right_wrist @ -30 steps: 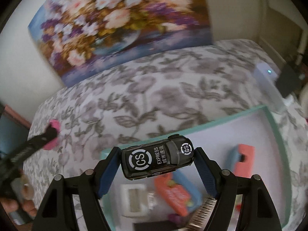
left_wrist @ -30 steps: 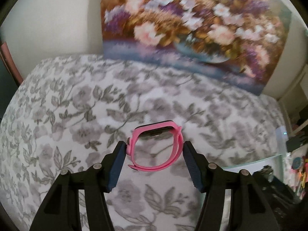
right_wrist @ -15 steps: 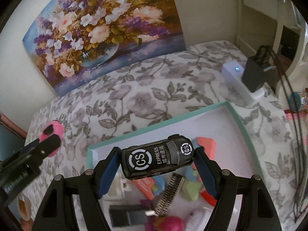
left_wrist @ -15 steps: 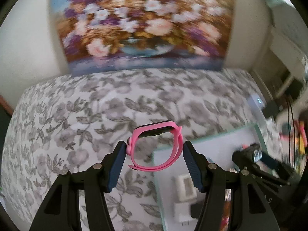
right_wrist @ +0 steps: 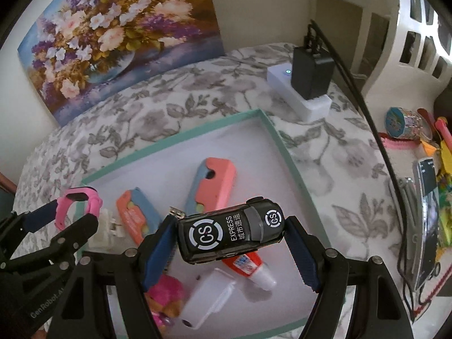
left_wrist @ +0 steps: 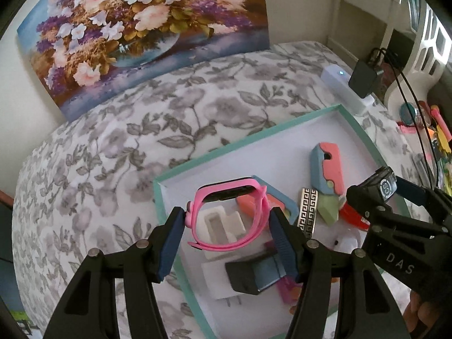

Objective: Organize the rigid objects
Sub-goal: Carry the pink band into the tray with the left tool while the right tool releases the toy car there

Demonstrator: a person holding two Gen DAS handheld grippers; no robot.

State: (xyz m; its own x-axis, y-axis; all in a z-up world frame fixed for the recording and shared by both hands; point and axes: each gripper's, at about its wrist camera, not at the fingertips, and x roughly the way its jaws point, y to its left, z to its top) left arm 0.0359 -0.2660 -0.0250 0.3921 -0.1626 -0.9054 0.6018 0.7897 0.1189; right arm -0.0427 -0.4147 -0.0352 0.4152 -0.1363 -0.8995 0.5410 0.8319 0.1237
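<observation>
Toy car (right_wrist: 230, 230), black and marked "CS EXPRESS", is clamped crosswise between the two blue-padded fingers of the right gripper (right_wrist: 230, 243), roof toward the camera, long axis running from one finger to the other, and its hood end against the right-hand finger. It hangs over the middle of the teal-rimmed tray (right_wrist: 175, 138).

One pink watch (left_wrist: 228, 214) is pinched between the left gripper (left_wrist: 226, 234) fingers, its band a closed loop and its dark face on the far side. It hangs over the tray's left near part, just inside the left rim.

Counted in the tray: two coral-and-blue cases (right_wrist: 213, 183), one lying lengthwise toward the far rim, the other (right_wrist: 137, 216) slanted beside it; one red-and-white tube (right_wrist: 250, 267); one white adapter (right_wrist: 207, 298); one patterned metal bar (left_wrist: 308, 213); one pale green block (left_wrist: 329, 210); one pink plush toy (right_wrist: 165, 301); one black-and-blue box (left_wrist: 255, 272).

On the floral cloth (right_wrist: 158, 110) beyond the tray's far right corner sits one white power strip (right_wrist: 299, 96) with one black charger (right_wrist: 310, 72) plugged in. One flower painting (right_wrist: 118, 34) leans on the wall.
</observation>
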